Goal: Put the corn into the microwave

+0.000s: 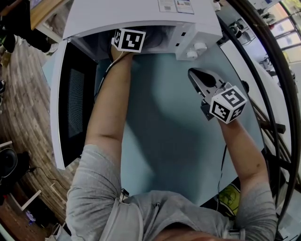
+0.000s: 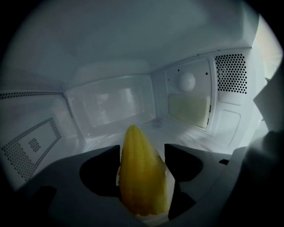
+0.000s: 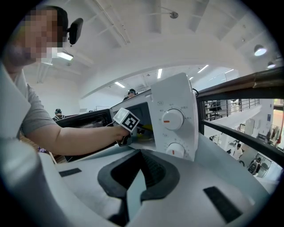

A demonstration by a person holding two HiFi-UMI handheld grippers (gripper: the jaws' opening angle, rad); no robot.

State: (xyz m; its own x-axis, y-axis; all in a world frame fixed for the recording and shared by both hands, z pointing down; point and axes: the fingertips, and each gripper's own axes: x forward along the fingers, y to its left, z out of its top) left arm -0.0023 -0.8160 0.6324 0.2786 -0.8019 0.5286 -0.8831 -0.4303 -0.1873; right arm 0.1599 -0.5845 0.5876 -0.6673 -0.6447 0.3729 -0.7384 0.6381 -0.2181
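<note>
The yellow corn cob lies tip-forward between the jaws of my left gripper, deep inside the white microwave cavity. Thin slivers of the white floor show on both sides of the cob, so the pads stand just off it and the gripper is open. From the head view only the left gripper's marker cube shows at the microwave's mouth. My right gripper hovers over the teal table, right of the microwave's front, shut and holding nothing. The right gripper view shows the left arm reaching into the microwave.
The microwave door hangs open to the left, along the table's left side. Two control knobs sit on the microwave's right panel. A dark curved railing runs past the table's right edge. People stand far behind in the room.
</note>
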